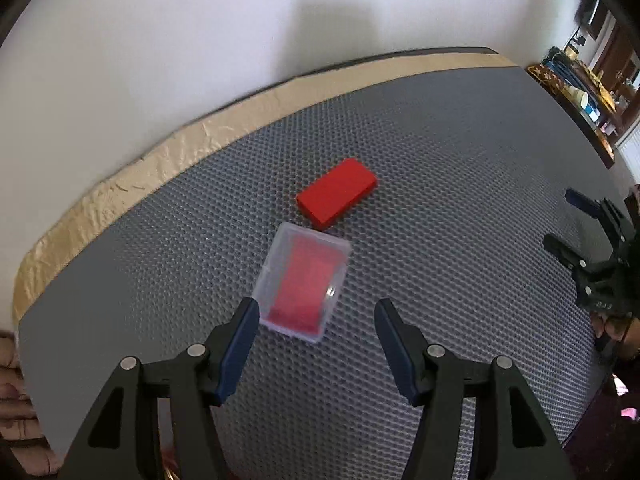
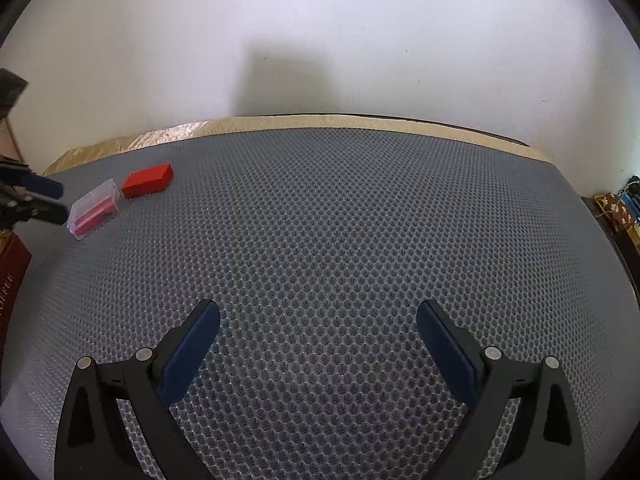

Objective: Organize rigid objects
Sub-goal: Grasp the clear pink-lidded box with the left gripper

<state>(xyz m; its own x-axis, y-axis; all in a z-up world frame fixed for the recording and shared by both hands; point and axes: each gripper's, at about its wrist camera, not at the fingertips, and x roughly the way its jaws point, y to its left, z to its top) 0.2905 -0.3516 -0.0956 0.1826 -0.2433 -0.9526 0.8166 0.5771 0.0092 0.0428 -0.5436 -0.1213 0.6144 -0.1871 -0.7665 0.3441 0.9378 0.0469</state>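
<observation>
While the left tongs (image 1: 316,312) hang parted over the grey honeycomb-mat surface (image 1: 460,184), nothing sits between their blue pads. Just ahead lies a clear plastic box (image 1: 304,282) with red contents, blurred, possibly a stack of cards; one pad tip is close to its near corner. Beyond it, just apart, rests a red block (image 1: 337,192). Right tongs (image 2: 318,320) stand wide and empty over bare mat, well apart from both.
</observation>
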